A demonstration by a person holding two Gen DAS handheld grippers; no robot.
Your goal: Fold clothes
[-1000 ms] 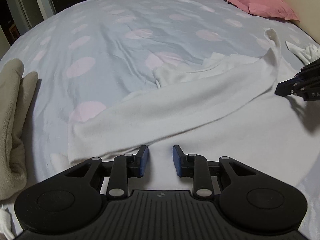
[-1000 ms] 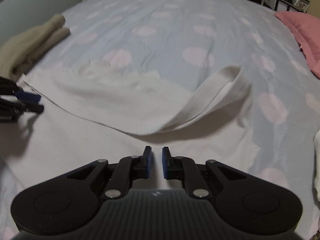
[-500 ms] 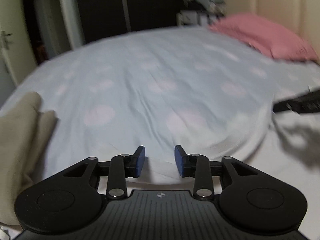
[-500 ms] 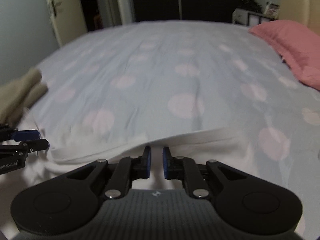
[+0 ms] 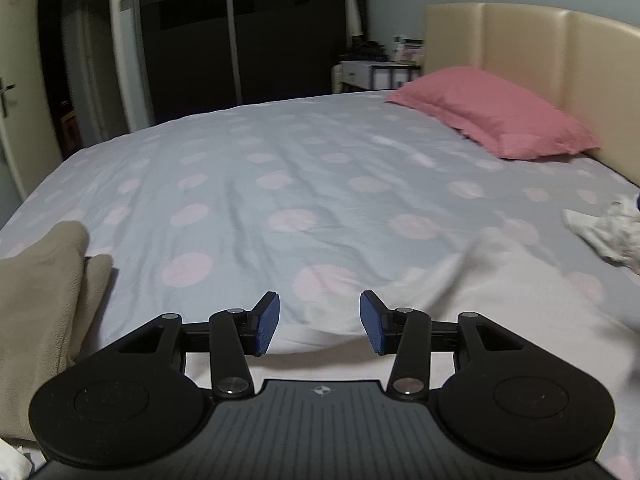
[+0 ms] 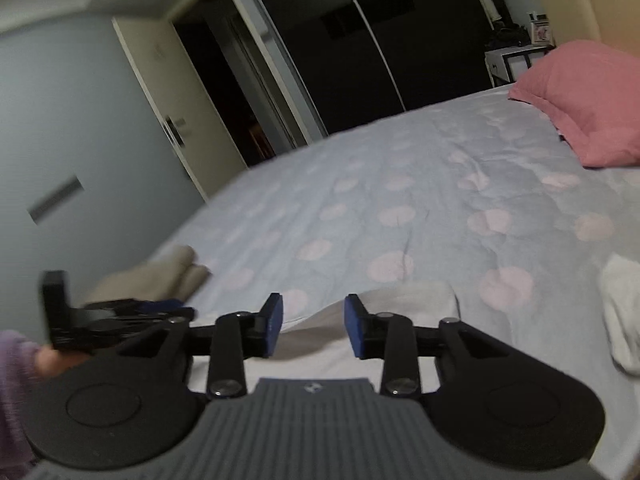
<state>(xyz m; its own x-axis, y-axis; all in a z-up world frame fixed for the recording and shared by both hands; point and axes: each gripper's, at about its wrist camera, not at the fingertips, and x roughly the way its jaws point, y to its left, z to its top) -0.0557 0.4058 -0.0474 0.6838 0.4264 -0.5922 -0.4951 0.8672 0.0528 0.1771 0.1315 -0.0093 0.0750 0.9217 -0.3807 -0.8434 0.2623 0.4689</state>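
Garment, white (image 5: 500,300), flat on the spotted bed (image 5: 248,184), below and just ahead of both grippers, touching neither. Left gripper (image 5: 319,328) and right gripper (image 6: 314,330) released, fingers lately spreading, nothing between them. Only in the right view: left gripper from the side, a hand (image 6: 50,360) with purple sleeve. Beige folded pile (image 5: 36,300) left, pink pillow (image 5: 492,112) far right.

A pink pillow (image 5: 496,114) lies against the beige headboard (image 5: 532,44), on the dotted bed (image 5: 280,184); dark wardrobe doors (image 5: 240,36) stand beyond.
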